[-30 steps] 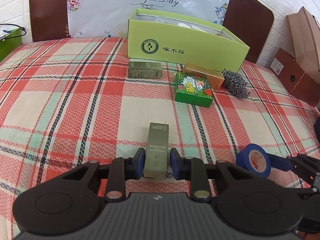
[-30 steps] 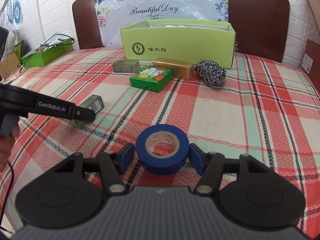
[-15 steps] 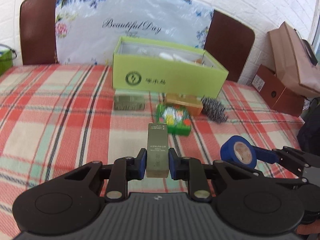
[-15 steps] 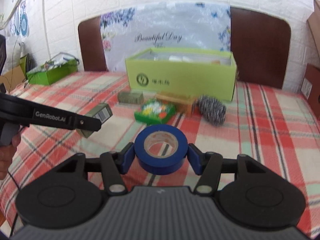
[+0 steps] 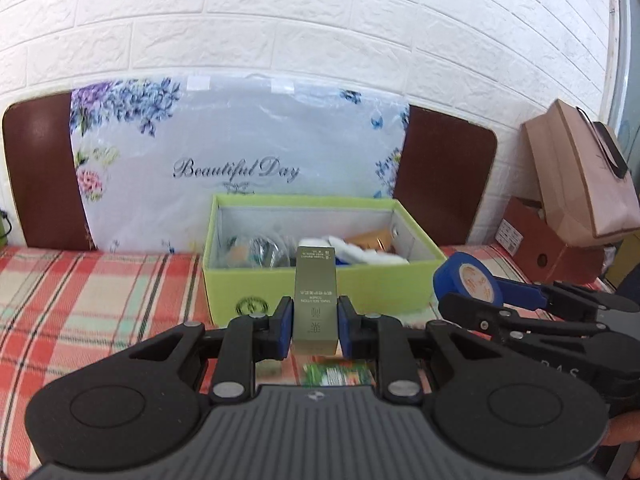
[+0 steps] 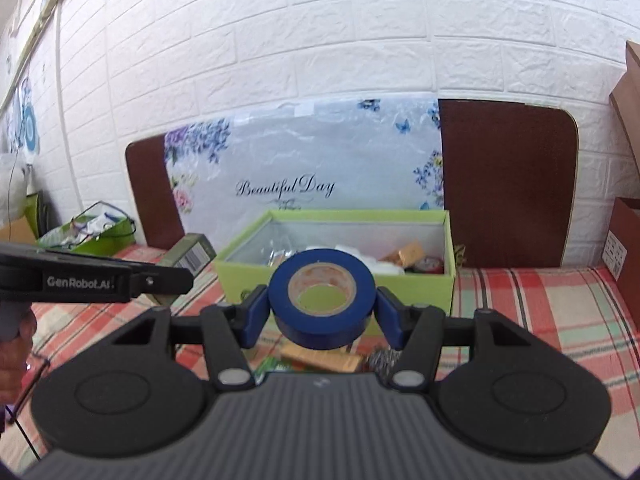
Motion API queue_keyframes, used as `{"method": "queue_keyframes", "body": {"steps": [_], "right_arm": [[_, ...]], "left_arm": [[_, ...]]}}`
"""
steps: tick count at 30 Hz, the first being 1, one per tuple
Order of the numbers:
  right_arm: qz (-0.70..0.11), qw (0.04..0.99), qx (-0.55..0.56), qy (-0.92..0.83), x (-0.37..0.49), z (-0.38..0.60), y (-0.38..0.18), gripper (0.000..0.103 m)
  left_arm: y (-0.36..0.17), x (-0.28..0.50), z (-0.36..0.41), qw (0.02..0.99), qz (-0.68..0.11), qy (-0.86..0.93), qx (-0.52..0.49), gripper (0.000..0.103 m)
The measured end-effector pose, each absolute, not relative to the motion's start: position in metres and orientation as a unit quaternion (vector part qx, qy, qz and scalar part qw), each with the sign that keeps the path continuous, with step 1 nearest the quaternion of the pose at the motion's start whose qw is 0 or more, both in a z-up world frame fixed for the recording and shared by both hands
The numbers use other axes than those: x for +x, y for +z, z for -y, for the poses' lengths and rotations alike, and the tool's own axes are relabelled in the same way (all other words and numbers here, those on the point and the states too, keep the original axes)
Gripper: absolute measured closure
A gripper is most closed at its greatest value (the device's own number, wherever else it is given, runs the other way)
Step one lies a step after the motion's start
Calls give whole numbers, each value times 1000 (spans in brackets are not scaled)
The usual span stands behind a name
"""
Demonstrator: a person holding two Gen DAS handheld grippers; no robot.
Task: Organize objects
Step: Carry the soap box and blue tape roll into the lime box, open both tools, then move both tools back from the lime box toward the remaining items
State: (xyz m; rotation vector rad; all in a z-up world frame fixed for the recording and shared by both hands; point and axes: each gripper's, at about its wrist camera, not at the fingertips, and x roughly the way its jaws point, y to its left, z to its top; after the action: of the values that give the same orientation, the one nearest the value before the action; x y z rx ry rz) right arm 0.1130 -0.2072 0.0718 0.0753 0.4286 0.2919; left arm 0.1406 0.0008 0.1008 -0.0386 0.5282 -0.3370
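Green storage box, open-topped, sits just ahead of both grippers and already holds a clear bag, white items and a gold carton. A second ago both grippers were low over the plaid cloth; now they are raised, looking into the box. Left gripper is clamped on an upright olive carton, held in front of the box's near wall. Right gripper is clamped on a blue tape roll, likewise lifted before the box.
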Motion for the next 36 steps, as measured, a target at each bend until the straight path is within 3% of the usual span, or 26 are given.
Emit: {"method": "queue_keyframes", "body": {"steps": [12,16,26,27,28,29,30,32,36], "right_arm": [[-231,965,7,127,231,194,62,47],[-243,962,3,124,267,194,47,47],[-267,957,0,116,318,200,16,46],[-267,957,-1,117,321,200,13,46],[-266,957,-5,120,322,200,10,41],[-264,957,-11,122,322,200,8,27],[-260,958,-17,122,321,200,8,24],[-241,961,-24,132,314,201,9,5],[-234,963,-31,129,306,202,12,0]], "left_arm": [[113,255,13,955,-265,-129,-20,80],[106,295,12,946,-284,-143,-60,80],[78,349,31,941,-300,-148,-51,80],[77,349,32,945,-288,-144,-47,77],[76,348,34,949,-278,-140,-41,54],[75,348,36,952,-273,-133,-32,35],[74,348,36,956,-266,-121,-23,8],[74,343,35,965,-242,-102,-13,4],[77,343,32,961,-256,-102,-20,4]]}}
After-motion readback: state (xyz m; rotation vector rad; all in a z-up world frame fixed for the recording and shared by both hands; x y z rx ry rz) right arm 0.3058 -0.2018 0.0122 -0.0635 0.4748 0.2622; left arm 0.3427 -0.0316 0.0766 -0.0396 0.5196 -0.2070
